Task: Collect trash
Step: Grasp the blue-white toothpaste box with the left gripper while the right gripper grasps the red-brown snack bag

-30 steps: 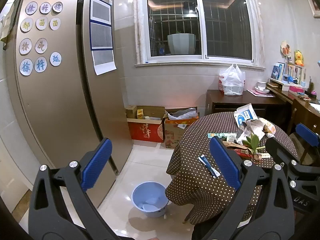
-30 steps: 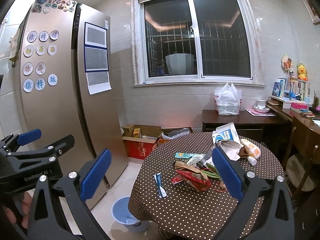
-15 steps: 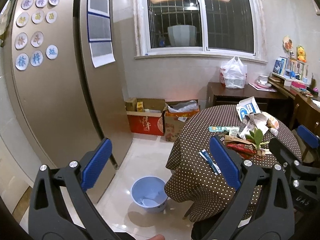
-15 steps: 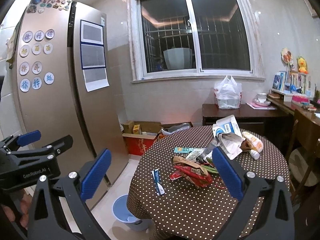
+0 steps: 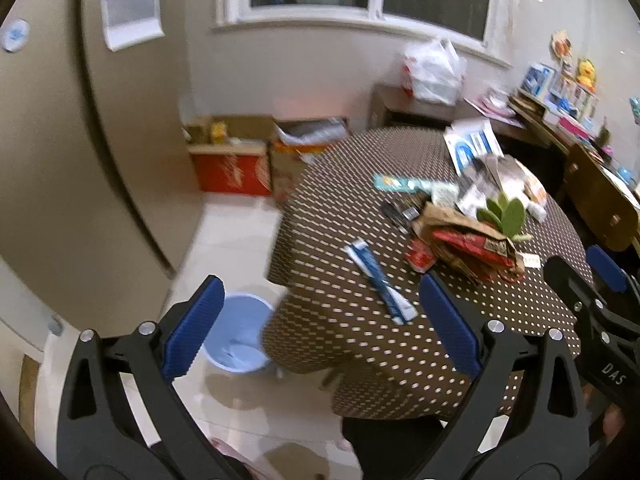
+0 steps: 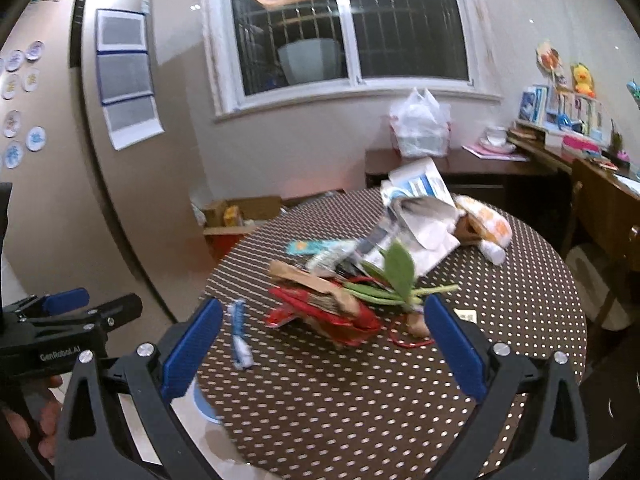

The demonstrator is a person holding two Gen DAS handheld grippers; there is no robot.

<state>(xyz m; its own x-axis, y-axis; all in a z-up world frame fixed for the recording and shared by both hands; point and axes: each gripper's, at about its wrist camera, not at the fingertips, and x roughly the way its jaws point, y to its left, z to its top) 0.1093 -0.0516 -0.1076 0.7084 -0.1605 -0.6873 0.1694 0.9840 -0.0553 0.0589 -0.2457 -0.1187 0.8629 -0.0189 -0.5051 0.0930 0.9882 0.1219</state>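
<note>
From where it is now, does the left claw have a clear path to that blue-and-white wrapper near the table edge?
Probably yes. The left claw is open and empty, and the blue-and-white wrapper lies alone on the tablecloth, apart from the trash pile, with nothing between.

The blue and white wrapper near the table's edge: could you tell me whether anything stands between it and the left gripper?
Nothing visible does. The blue and white wrapper lies alone on bare dotted tablecloth, apart from the trash pile to its right. The left gripper is wide open and empty, with only open air and cloth ahead.

Blue bin (image 6: 202, 402) mostly behind table (image 6: 400, 400)
</note>
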